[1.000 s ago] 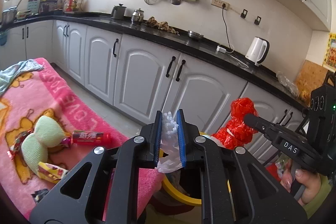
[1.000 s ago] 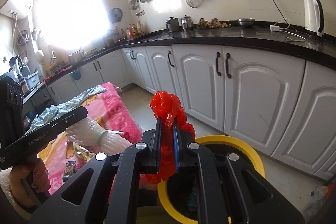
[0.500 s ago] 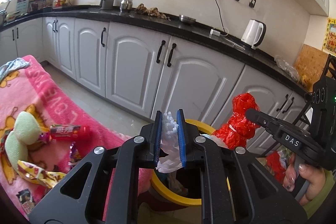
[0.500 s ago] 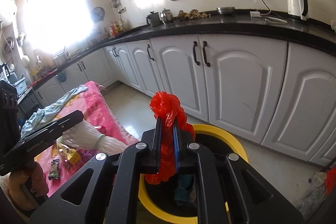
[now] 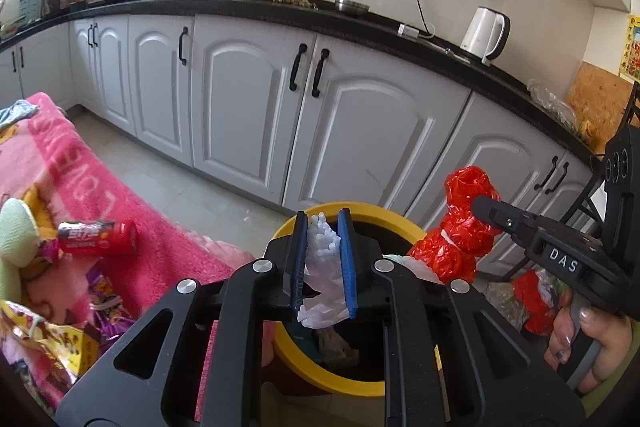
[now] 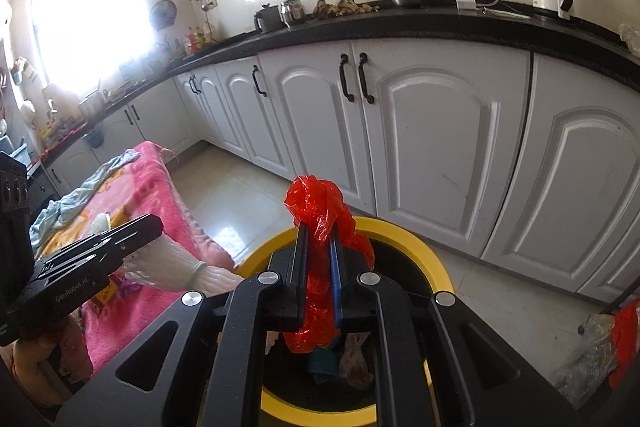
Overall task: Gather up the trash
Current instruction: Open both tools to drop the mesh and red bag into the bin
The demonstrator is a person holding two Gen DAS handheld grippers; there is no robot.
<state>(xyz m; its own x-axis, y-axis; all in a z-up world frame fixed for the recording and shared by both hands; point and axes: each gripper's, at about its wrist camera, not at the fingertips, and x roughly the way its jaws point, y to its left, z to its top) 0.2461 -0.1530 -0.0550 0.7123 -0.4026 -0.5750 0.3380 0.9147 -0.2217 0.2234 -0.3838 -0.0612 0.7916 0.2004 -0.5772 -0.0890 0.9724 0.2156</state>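
My left gripper (image 5: 322, 218) is shut on a crumpled white plastic wad (image 5: 325, 267) and hangs over the near rim of a yellow-rimmed bin (image 5: 362, 209). To its right, my right gripper (image 5: 486, 207) holds a red plastic bag (image 5: 460, 227) above the same bin. In the right wrist view the right gripper (image 6: 320, 229) has the red bag (image 6: 318, 199) between its pads; its jaws are just starting to open. Below it the bin (image 6: 422, 247) holds scraps. The left gripper (image 6: 154, 223) and its white wad (image 6: 168, 261) show at the left.
A pink blanket (image 5: 92, 183) at the left carries a red wrapper (image 5: 96, 237), a yellow wrapper (image 5: 52, 339) and a pale green pad (image 5: 16, 231). White cabinets (image 5: 360, 131) stand behind the bin. Bagged rubbish (image 6: 600, 339) lies on the floor at the right.
Both grippers have come down and closer to the yellow bin, each still carrying its load. The bin's opening now fills more of both views.
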